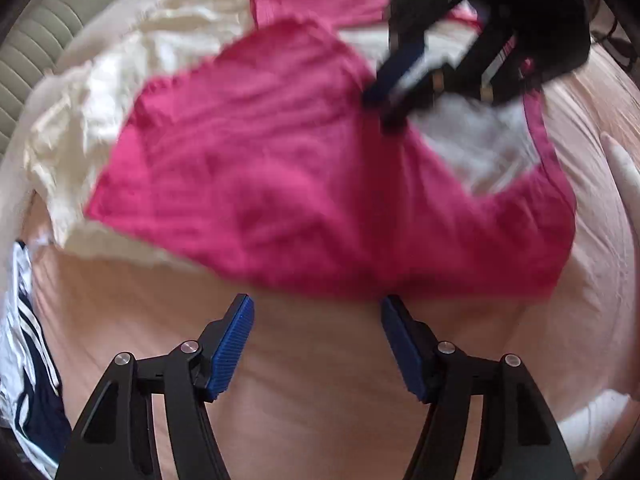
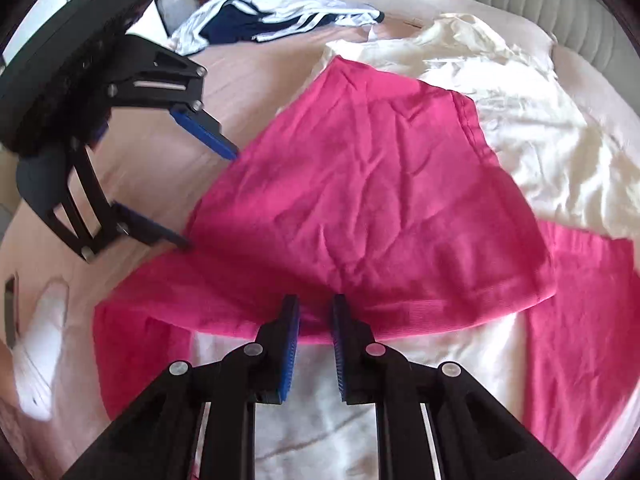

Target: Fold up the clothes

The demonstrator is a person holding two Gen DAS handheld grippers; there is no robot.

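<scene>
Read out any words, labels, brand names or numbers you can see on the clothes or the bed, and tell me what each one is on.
There are none to read.
The pink garment shows no print or tag.
The cream cloth is plain.
The navy and white striped sportswear shows stripes only; any logo is too small and blurred to tell.
The bedsheet carries no writing.

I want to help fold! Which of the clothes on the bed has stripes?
The navy and white garment lying apart from the fingers has stripes; the pink one and cream one are plain.
</scene>
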